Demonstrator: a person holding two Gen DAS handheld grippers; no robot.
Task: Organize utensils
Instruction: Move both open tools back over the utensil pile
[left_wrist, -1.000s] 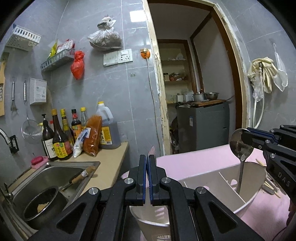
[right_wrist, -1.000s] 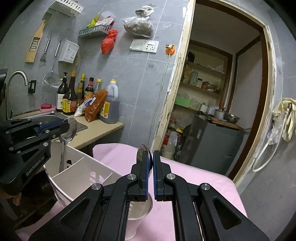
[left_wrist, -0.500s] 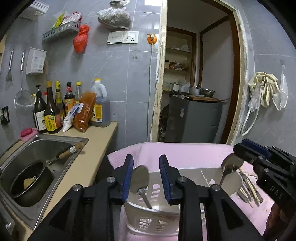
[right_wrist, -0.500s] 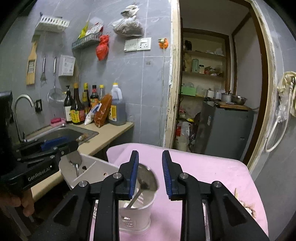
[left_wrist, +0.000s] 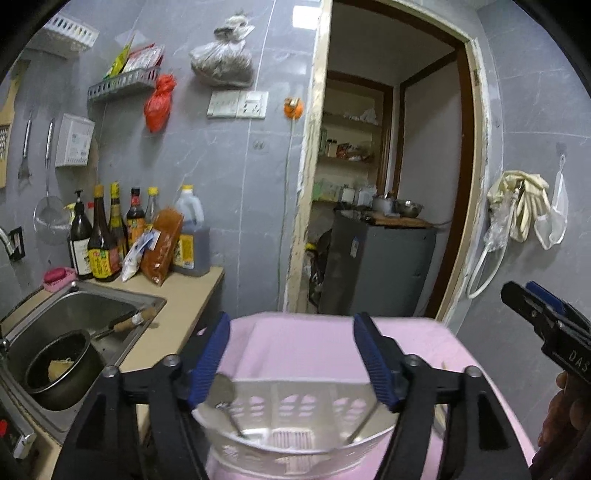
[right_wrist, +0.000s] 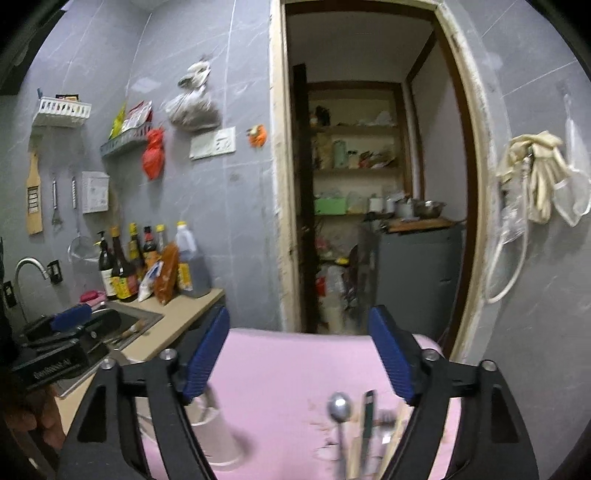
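Nearest to us, our left gripper (left_wrist: 291, 354) has its jaws opening wide with nothing pinched between them. A second ago they were pressed tight on a spoon; now that spoon (left_wrist: 223, 397) stands inside the white basket (left_wrist: 288, 448), bowl up, leaning at the left end, just below and beside the left blue pad. We judge that piece delivered.

Our right gripper (right_wrist: 299, 354) tells the same story: its jaws are also opening and empty, where a second ago they clamped a second spoon over the holder. That spoon is no longer in view, so we cannot tell exactly how it sits.

Between the right jaws, low in the right wrist view, loose utensils remain on the pink cloth (right_wrist: 288, 369): a small spoon (right_wrist: 340, 410), a dark-handled piece (right_wrist: 368, 417) just beside it, and pale sticks, blurred, toward the right finger. The basket edge (right_wrist: 214, 432) lies down by the left finger. We take these as the next pick.

Farther off, the counter, sink and doorway play no part.
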